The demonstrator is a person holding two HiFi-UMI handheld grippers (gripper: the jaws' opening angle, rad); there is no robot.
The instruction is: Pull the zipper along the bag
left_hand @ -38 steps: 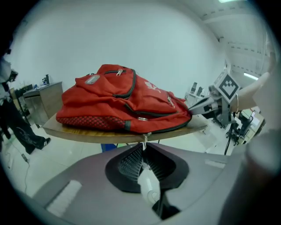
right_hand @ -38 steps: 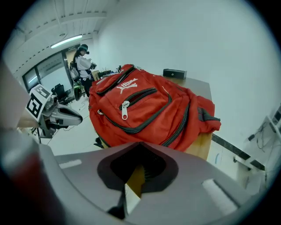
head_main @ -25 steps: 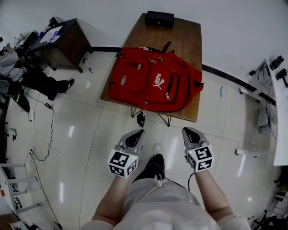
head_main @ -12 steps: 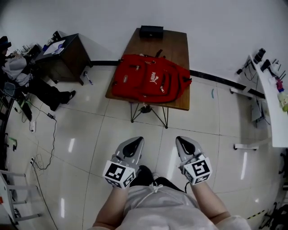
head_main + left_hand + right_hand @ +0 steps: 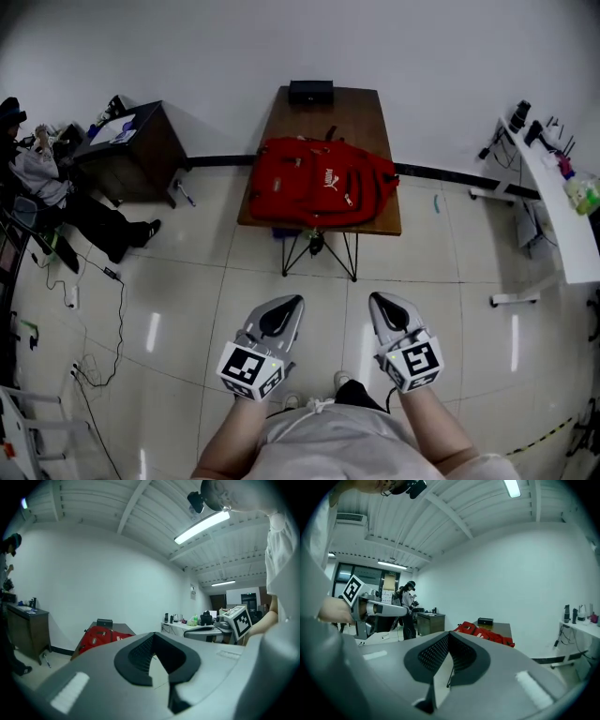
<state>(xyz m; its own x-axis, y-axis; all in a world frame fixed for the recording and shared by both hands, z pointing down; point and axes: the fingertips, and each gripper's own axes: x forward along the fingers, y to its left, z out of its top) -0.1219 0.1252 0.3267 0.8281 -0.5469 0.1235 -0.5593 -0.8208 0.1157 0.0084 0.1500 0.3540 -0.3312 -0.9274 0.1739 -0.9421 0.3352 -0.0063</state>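
A red backpack (image 5: 319, 192) lies flat on a wooden table (image 5: 333, 117) near the far wall, with its zippers facing up. It shows small in the left gripper view (image 5: 101, 634) and in the right gripper view (image 5: 485, 632). My left gripper (image 5: 286, 305) and right gripper (image 5: 384, 302) hover side by side over the tiled floor, close to my body and well short of the table. Both are shut, tips together, with nothing between them (image 5: 153, 639) (image 5: 449, 637). Neither one touches the bag.
A black box (image 5: 310, 91) sits at the table's far end. A dark cabinet (image 5: 141, 141) and a person (image 5: 56, 187) are at the left. A white desk (image 5: 553, 197) with small items stands at the right. Cables (image 5: 94, 309) trail on the floor at the left.
The table and bag have drawn farther away and look smaller, as I have backed off. Both grippers stay shut near my body.
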